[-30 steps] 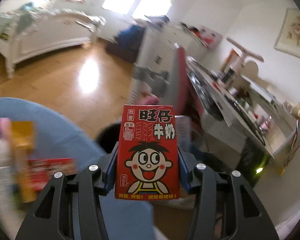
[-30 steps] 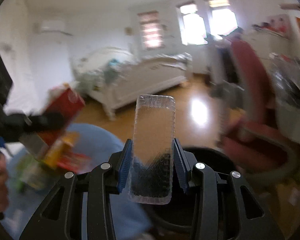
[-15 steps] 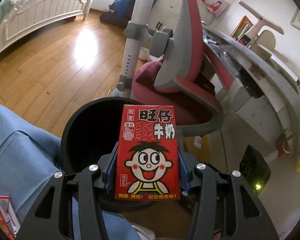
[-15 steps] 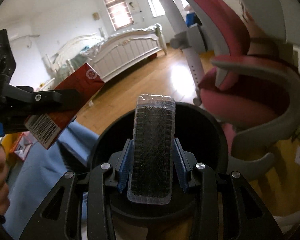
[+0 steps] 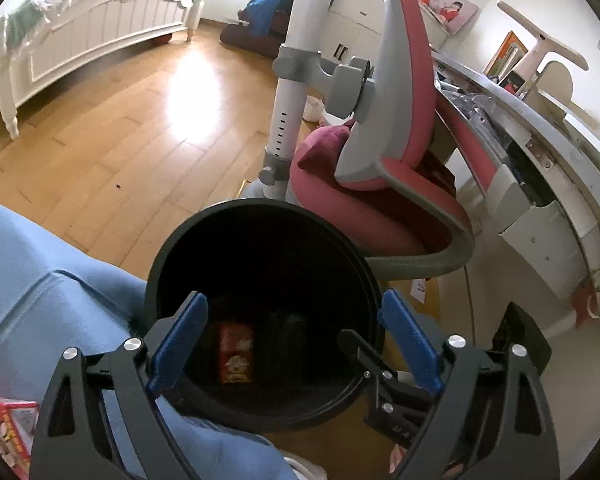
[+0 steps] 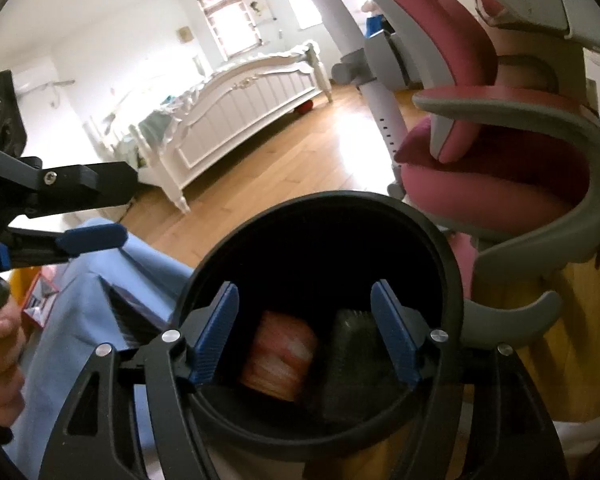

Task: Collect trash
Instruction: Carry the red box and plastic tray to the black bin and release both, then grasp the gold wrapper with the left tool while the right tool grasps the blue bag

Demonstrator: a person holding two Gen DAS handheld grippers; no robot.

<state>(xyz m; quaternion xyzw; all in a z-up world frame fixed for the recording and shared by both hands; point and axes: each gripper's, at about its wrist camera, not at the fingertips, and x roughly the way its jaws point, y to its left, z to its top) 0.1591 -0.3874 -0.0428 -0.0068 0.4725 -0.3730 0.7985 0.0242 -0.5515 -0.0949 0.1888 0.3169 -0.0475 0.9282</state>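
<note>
A black round trash bin (image 5: 172,256) stands on the wooden floor, also in the right wrist view (image 6: 448,264). Inside it lie the red milk carton (image 5: 236,352), also in the right wrist view (image 6: 280,356), and the clear plastic box (image 6: 352,360), which shows dark. My left gripper (image 5: 296,336) is open and empty above the bin's mouth; it also shows at the left of the right wrist view (image 6: 96,208). My right gripper (image 6: 304,332) is open and empty over the bin.
A red and grey chair (image 5: 384,184) and a desk (image 5: 548,152) stand right beside the bin. A blue cloth surface (image 5: 40,280) with a red packet (image 5: 8,428) lies to the left. A white bed (image 5: 84,36) is far back.
Both grippers opened over the bin. The milk carton left the left gripper and the clear box left the right gripper; both now lie in the bin.
</note>
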